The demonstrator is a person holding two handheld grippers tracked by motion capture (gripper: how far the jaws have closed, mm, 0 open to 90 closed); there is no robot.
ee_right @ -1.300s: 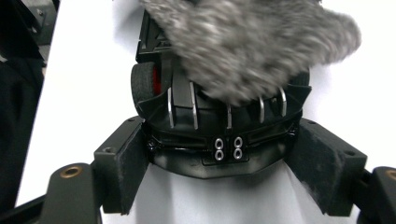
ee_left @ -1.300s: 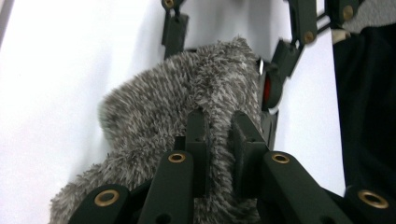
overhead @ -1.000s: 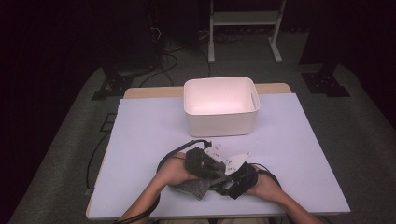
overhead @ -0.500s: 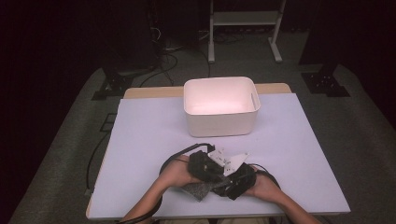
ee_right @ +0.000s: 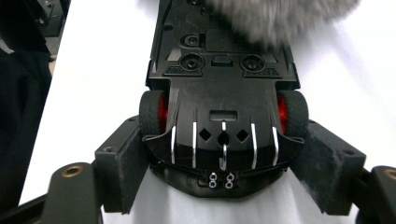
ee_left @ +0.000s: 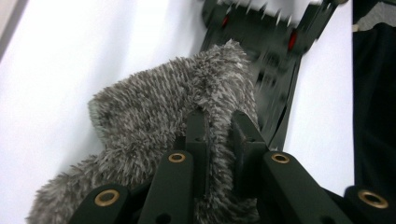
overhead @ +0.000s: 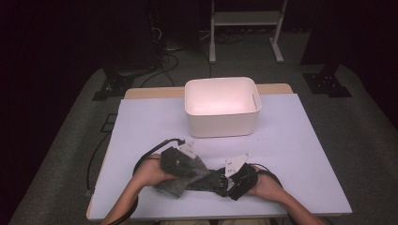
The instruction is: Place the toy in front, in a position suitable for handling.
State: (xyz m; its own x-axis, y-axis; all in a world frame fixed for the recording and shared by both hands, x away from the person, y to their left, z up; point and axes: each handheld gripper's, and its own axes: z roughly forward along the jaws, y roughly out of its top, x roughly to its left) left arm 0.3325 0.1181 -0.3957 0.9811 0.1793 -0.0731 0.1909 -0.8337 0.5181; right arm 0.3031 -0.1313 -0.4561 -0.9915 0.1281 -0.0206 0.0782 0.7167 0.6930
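Observation:
A black toy car [ee_right: 224, 84] with red wheel hubs is turned belly-up, and my right gripper [ee_right: 224, 158] is shut on its end, one pad by each wheel. In the high view the car [overhead: 209, 180] lies low over the table's near edge between both hands. My left gripper [ee_left: 217, 123] is shut on a fold of a grey fuzzy cloth [ee_left: 154, 112], which rests against the car's underside [ee_left: 271, 56]. From above, the cloth [overhead: 180, 185] hangs under my left gripper [overhead: 195, 169], left of my right gripper [overhead: 230, 180]. The cloth [ee_right: 280, 18] covers the car's far end.
A white bin [overhead: 220, 108] stands at the back middle of the pale table [overhead: 300, 154], its inside bare. The table's front edge runs just below the hands. Cables trail from both grippers. Dark floor and a metal stand lie beyond.
My left gripper has slid left with the grey cloth along the car. The right gripper and the car have hardly moved.

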